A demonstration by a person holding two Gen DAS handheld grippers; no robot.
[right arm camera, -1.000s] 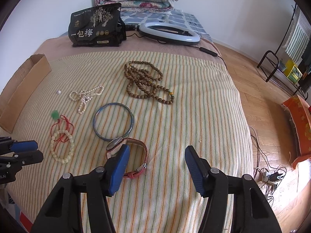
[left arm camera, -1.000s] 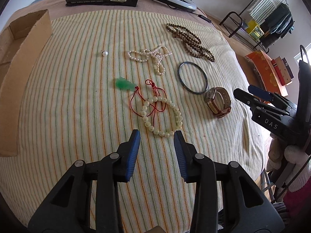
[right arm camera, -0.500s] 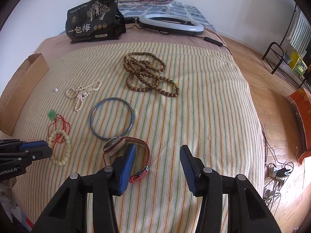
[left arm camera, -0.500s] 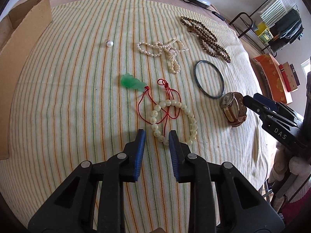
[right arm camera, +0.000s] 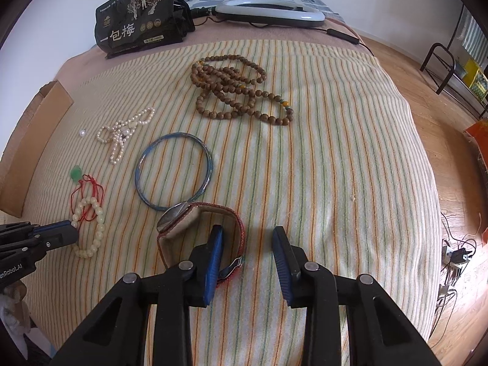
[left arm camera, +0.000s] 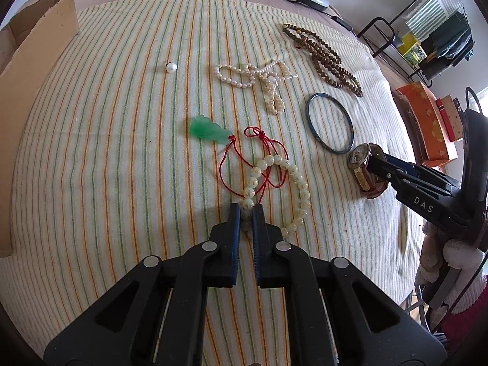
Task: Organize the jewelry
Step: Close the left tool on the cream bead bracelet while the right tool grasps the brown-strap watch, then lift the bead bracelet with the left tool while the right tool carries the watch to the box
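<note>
A pale bead bracelet (left arm camera: 300,189) lies on the striped cloth (left arm camera: 122,152), tangled with a red cord that carries a green pendant (left arm camera: 209,129). My left gripper (left arm camera: 247,210) is shut on the bracelet's nearest beads. A watch (right arm camera: 175,216) with a reddish strap stands on edge near the cloth's front. My right gripper (right arm camera: 247,235) is over it with its jaws closing. One finger is inside the strap loop and the other outside. The strap's side is between them, and the outer pad is still apart from it.
A blue bangle (right arm camera: 174,170), a pearl strand (left arm camera: 253,76), a loose pearl (left arm camera: 171,67) and a heap of brown wooden beads (right arm camera: 235,88) lie farther back. A cardboard box (left arm camera: 36,48) borders the left edge. A black bag (right arm camera: 140,21) and a ring light (right arm camera: 268,13) sit behind.
My left gripper came down and its jaws closed on the bracelet's near beads. My right gripper sank to the watch and narrowed, with one finger now inside the strap loop.
</note>
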